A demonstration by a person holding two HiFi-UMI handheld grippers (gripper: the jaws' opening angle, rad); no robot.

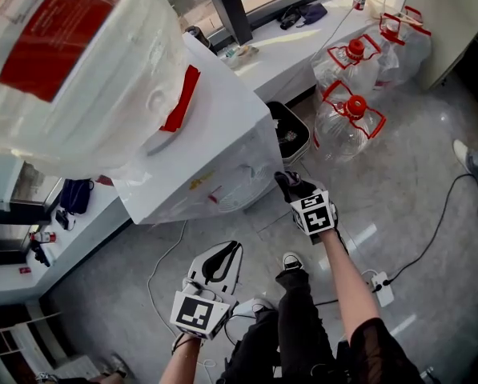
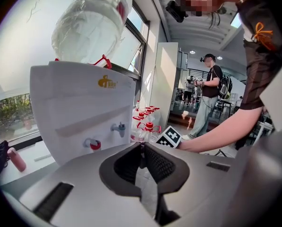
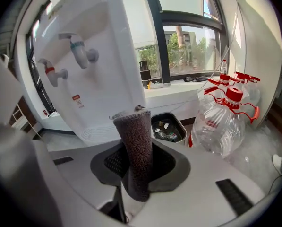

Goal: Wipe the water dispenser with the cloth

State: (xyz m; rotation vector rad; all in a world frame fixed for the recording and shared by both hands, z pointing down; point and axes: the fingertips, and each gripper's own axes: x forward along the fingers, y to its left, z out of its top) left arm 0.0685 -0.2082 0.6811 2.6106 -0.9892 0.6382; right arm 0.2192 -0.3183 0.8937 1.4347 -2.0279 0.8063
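Note:
The white water dispenser (image 1: 198, 146) stands left of centre in the head view, with a large clear bottle (image 1: 78, 62) upended on top. My right gripper (image 1: 287, 182) is shut on a dark grey cloth (image 3: 133, 126) that sticks up between its jaws, close to the dispenser's lower front corner. The right gripper view shows the dispenser front (image 3: 103, 79) with its blue tap (image 3: 81, 51) and red tap (image 3: 53, 72). My left gripper (image 1: 235, 248) hangs lower, apart from the dispenser, shut with nothing in it (image 2: 141, 148). It faces the dispenser front (image 2: 79, 112).
Several clear water jugs with red caps (image 1: 349, 114) stand on the floor to the right. A black bin (image 1: 290, 134) sits beside the dispenser. A cable and power strip (image 1: 380, 288) lie on the floor. Another person (image 2: 209, 98) stands far behind.

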